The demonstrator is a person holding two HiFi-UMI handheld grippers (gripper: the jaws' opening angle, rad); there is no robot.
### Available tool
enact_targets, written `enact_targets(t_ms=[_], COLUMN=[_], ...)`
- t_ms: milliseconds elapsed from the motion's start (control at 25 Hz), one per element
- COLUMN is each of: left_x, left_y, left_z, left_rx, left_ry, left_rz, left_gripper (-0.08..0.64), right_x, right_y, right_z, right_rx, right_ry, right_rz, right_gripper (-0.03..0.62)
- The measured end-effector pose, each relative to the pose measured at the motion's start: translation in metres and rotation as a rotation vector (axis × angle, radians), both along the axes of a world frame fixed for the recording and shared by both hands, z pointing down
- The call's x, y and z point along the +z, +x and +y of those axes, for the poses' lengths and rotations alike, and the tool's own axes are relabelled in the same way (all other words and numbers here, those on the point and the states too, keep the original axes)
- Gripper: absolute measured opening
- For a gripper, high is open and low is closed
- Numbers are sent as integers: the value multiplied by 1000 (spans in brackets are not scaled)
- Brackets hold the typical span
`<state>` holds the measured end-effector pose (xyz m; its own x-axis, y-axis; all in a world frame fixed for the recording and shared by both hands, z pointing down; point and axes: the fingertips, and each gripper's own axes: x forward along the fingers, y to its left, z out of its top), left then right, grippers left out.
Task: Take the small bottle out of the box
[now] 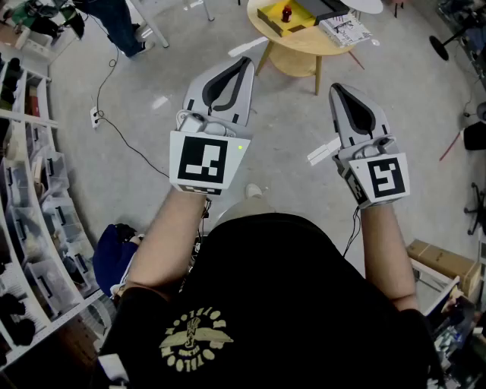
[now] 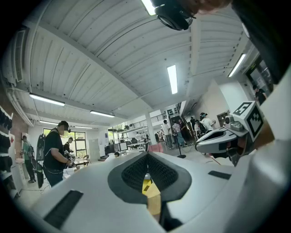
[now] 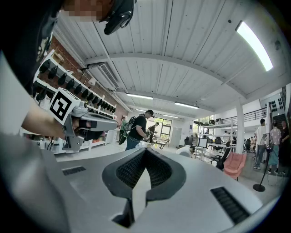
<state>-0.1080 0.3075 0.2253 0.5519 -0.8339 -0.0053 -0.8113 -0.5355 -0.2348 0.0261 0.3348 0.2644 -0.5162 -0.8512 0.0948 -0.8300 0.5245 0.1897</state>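
**2 Grippers Closed; Bottle in Box**

Head view: left gripper (image 1: 247, 62) and right gripper (image 1: 334, 89) are well apart from the round table (image 1: 304, 47). The small bottle (image 1: 286, 13) stands in the yellow box (image 1: 272, 18) on it.
Left gripper view: jaws pressed together, nothing between.
Right gripper view: the same.

Ahead of the left claw (image 1: 244, 62) and the right claw (image 1: 336, 90), a round wooden table (image 1: 304, 47) bearing a printed magazine (image 1: 345, 30) stands on the grey floor (image 1: 152, 68), white shelving (image 1: 30, 228) runs well off to the left claw's left, and a cardboard box (image 1: 440, 260) lies behind the right claw, to its right.
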Motion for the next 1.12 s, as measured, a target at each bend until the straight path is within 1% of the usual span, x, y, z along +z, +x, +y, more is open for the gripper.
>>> enact_targets(t_ms=[240,360,480,600,680,800,920,1120], left_x=[14,18,23,22,22,25,23,14], left_y=[8,9,12,11,10,11,11,10], left_z=[21,20,11,-7,-23,-49,-77,-114], left_rx=[-11,-33,-30,-26,-27,-18,-4,32], left_ry=[-25,-39,-52,-47,-42,-52,-59,-45], left_rz=[0,23,26,36,45,33,40,84], left_gripper=[16,17,16,16,16,17,17,17], right_x=[-1,4,5,10,8,9,12,14], right_y=[13,18,19,20,21,27,32,34], right_z=[17,22,17,1,-17,-44,-69,-103], right_rx=[11,6,3,1,5,23,46,85], right_ry=[5,-8,-1,-29,-25,-32,-49,-69], right_rz=[-48,-56,-75,-76,-82,-77,-75,-82], right_gripper=[11,12,12,12,12,12,12,12])
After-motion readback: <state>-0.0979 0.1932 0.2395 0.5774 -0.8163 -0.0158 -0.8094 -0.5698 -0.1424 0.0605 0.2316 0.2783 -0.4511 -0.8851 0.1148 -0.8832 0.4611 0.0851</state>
